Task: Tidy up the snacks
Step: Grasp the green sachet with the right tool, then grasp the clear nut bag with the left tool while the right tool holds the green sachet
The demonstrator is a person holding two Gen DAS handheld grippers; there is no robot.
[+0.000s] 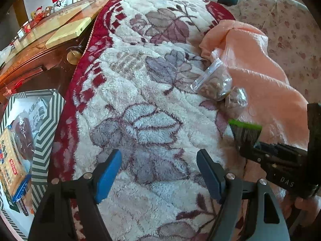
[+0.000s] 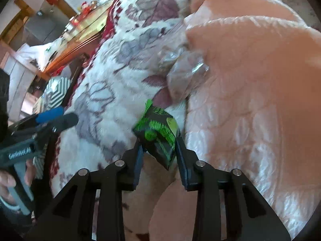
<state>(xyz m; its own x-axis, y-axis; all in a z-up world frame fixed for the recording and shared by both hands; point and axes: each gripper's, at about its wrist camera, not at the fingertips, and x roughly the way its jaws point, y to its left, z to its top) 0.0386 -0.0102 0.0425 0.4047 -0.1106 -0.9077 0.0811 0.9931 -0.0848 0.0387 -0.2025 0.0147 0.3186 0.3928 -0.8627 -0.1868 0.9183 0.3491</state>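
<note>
My right gripper [image 2: 158, 142] is shut on a black and green snack packet [image 2: 158, 132] and holds it just above the floral fleece blanket [image 2: 112, 76]. The packet also shows in the left wrist view [image 1: 246, 131], held by the right gripper [image 1: 258, 145]. Two clear bags of nuts [image 1: 214, 83] lie on the blanket against the peach blanket [image 1: 260, 70]; one shows blurred in the right wrist view [image 2: 184, 76]. My left gripper [image 1: 159, 165] is open and empty over the blanket. A green-striped box [image 1: 43, 132] at the left holds several snack packs.
A wooden table [image 1: 40, 48] with small items stands beyond the bed's left edge. The peach blanket is bunched along the right. A speckled cushion [image 1: 284, 20] lies at the far right. The left gripper shows in the right wrist view [image 2: 56, 116].
</note>
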